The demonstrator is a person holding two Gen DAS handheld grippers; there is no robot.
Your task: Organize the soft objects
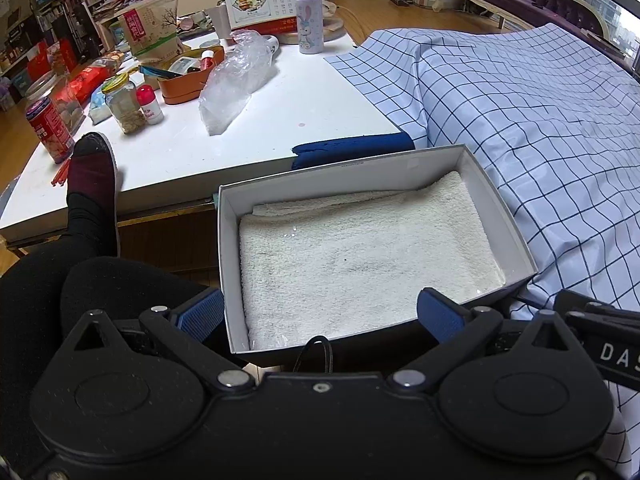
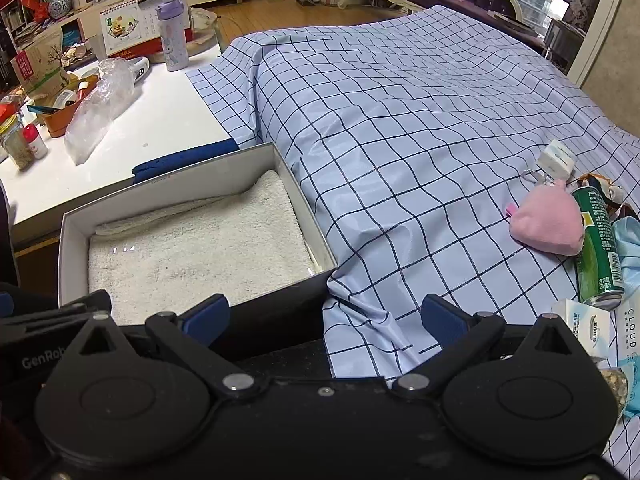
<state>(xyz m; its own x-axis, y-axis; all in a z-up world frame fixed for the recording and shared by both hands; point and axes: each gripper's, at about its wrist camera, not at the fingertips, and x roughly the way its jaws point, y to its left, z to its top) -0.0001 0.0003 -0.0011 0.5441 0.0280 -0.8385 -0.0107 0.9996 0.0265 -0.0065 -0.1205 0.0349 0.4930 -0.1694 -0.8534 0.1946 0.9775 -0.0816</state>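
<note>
Box [image 1: 516, 248] first, low on the left with a white towel [image 1: 360, 256] folded flat inside, right under the left gripper [image 1: 320, 312], fingers spread wide and empty. Moving right, the right gripper [image 2: 324, 316] is wide open too, nothing held. Pink pouch [image 2: 548, 224] lies far right on the checked cloth [image 2: 400, 120], nearer the right hand, long side slanting away.

A towel [image 1: 360, 256] lies in the box [image 1: 228, 248], the table [image 1: 312, 92] behind, pouch [image 2: 546, 222] far right.
</note>
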